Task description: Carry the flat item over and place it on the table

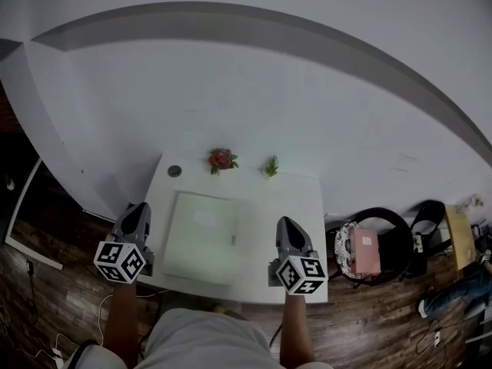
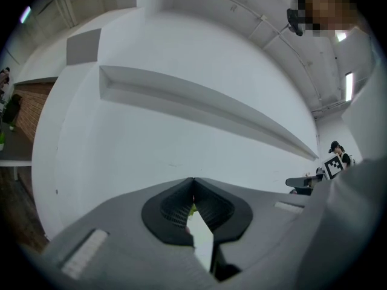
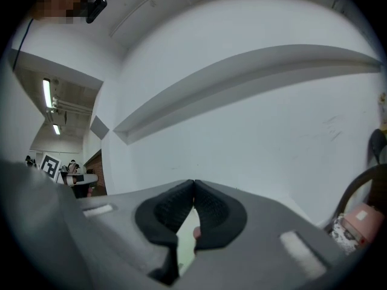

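Observation:
A pale green flat square board (image 1: 201, 235) lies flat on the small white table (image 1: 265, 198), left of its middle. My left gripper (image 1: 137, 207) hovers by the table's left edge, a little left of the board and not touching it. My right gripper (image 1: 287, 223) is over the table to the right of the board, also apart from it. In the left gripper view the left gripper (image 2: 193, 180) has its jaws pressed together with nothing between them. The right gripper (image 3: 194, 183) looks the same in the right gripper view. Both point toward a white wall.
A red flower (image 1: 221, 158), a small green plant (image 1: 271, 165) and a dark round object (image 1: 174, 171) stand along the table's far edge. A black chair (image 1: 392, 223) holding a pink item (image 1: 365, 250) sits right of the table. The floor is dark wood.

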A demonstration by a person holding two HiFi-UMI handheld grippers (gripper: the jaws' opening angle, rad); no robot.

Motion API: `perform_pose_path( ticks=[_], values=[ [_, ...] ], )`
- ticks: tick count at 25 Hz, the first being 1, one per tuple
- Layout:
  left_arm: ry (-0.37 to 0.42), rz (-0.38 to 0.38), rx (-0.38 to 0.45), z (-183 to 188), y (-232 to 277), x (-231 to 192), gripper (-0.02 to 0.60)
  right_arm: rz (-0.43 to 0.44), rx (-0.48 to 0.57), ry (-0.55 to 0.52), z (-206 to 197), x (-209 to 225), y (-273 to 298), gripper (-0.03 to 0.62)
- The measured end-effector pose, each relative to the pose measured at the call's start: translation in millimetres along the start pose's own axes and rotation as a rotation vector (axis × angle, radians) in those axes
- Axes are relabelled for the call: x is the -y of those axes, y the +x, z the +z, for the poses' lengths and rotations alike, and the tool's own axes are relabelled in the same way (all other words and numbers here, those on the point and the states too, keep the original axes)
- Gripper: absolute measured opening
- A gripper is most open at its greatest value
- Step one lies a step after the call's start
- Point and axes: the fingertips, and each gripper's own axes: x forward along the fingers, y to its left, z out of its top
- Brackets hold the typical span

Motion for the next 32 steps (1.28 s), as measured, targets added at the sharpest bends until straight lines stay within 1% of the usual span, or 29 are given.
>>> perform_pose_path(
  ticks=[3,7,13,20,32],
  values=[
    [0.010,0.004,0.027,10,-2,3,0.008,-0.010,0.021,-0.017,7,5,-5,0.003],
    [0.030,0.013,0.047,15,-4,7,0.008,0.000,0.048,-0.037,12,7,-8,0.003],
    [0.060,0.009,0.069,20,-9,14,0.008,0.008,0.049,-0.085,14,5,-9,0.003],
    [0.073,0.014,0.083,27,-14,17,0.008,0.018,0.062,-0.083,16,2,-16,0.003],
    [0.082,0.013,0.088,26,-10,22,0.008,0.003,0.059,-0.099,16,10,-19,0.003]
  ],
)
